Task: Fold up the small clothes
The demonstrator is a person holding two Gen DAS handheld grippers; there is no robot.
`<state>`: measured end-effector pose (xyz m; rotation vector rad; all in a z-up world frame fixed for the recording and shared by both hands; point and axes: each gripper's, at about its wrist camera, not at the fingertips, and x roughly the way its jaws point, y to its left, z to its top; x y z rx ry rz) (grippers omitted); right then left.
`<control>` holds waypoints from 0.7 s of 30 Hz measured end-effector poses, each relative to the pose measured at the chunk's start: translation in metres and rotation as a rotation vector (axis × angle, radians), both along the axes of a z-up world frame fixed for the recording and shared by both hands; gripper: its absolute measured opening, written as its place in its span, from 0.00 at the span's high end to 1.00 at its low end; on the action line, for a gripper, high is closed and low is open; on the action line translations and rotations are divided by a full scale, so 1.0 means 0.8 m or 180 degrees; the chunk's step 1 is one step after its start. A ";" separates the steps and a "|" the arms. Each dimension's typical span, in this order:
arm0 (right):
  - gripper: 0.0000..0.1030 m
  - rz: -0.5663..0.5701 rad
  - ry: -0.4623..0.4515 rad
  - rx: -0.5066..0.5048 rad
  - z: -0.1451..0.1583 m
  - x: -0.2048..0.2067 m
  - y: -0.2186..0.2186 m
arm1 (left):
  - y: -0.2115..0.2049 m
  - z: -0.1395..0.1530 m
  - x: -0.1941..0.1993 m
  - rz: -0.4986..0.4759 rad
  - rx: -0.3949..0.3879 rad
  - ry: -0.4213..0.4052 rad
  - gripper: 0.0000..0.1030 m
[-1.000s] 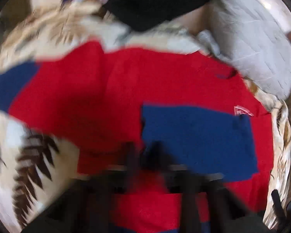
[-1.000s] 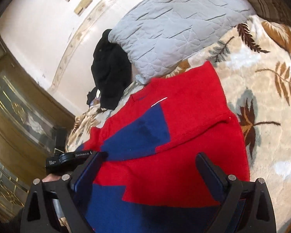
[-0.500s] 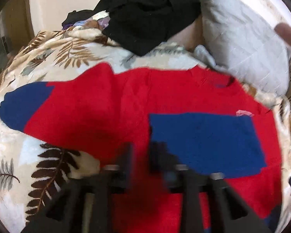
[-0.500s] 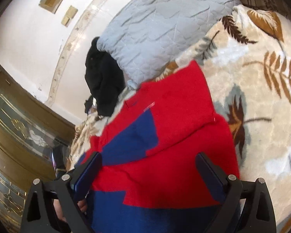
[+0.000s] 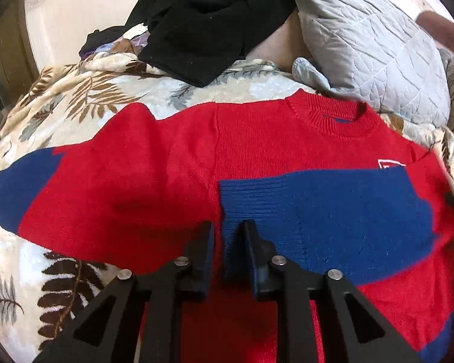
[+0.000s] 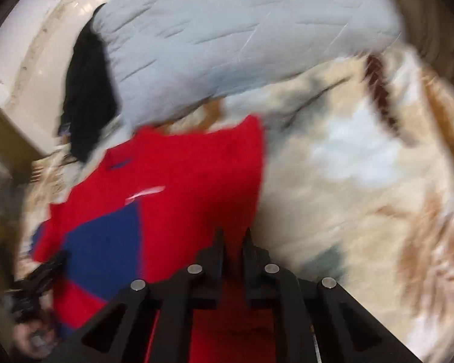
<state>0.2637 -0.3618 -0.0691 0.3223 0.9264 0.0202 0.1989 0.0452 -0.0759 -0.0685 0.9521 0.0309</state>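
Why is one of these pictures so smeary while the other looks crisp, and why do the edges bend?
Left wrist view: sharp, knit of the red sweater clear; fisheye lens bows the blanket and darkens the corners. Right wrist view: streaky motion blur over the pillow and blanket, while the right gripper stays fairly crisp.

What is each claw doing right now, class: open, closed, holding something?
Left claw: closing, a fold of the red and blue sweater between its fingers.
Right claw: closing, red sweater fabric between its fingers.

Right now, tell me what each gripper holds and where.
Left gripper: jaws closing on a raised fold of the red and blue sweater at its front. Right gripper: jaws closing on its red side edge.
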 end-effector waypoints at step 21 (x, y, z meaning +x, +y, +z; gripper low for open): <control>0.08 0.0688 -0.0459 0.0592 -0.005 -0.117 0.105 | 0.388 0.007 -0.075 0.2129 -0.1615 -0.0352 0.25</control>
